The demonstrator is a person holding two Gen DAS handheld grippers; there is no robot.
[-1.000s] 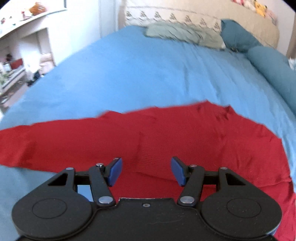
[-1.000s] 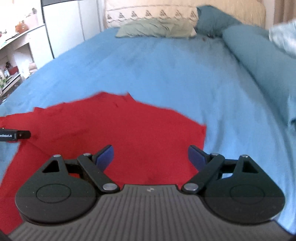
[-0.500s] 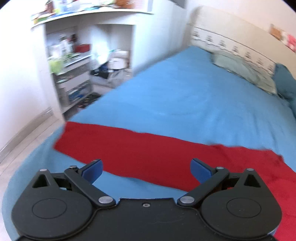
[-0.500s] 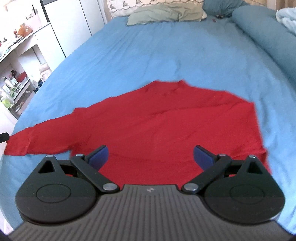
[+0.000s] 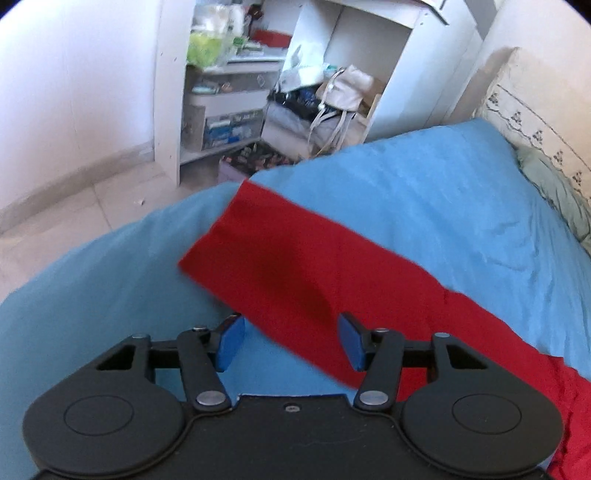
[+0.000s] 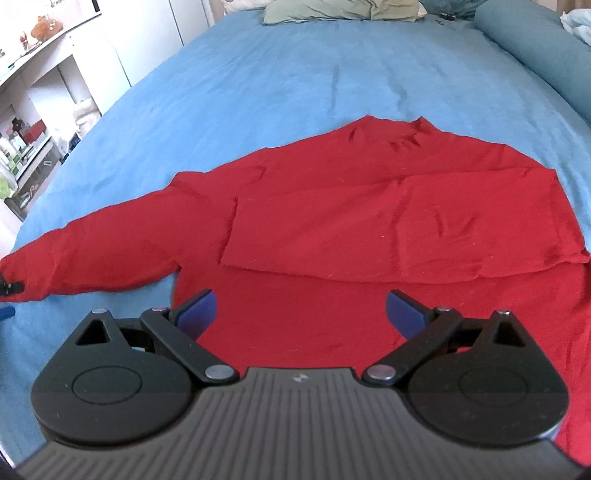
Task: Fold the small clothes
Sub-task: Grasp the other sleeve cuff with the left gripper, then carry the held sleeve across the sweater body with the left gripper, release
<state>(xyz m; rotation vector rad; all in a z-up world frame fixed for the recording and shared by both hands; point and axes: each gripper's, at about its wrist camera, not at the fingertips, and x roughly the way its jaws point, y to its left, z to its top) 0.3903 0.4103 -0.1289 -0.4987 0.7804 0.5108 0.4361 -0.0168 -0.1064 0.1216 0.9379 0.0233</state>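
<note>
A red long-sleeved top (image 6: 369,206) lies flat on the blue bed sheet (image 6: 280,81). Its right sleeve is folded across the body; its left sleeve (image 6: 96,251) stretches out to the left. In the left wrist view that sleeve (image 5: 295,266) runs diagonally, its cuff near the bed's edge. My left gripper (image 5: 291,341) is open and empty, just above the sleeve near the cuff. Its tip shows at the cuff in the right wrist view (image 6: 11,288). My right gripper (image 6: 301,314) is open and empty over the top's lower hem.
White shelves (image 5: 236,96) with clutter and bags (image 5: 332,99) stand beyond the bed's left edge, above a tiled floor (image 5: 74,214). A green pillow (image 6: 332,11) lies at the head of the bed; a dark teal bolster (image 6: 535,48) lies along the right side.
My left gripper has swung left from the top's body out along the sleeve to its cuff. My right gripper has pulled back, so the whole top now shows. Both stay open.
</note>
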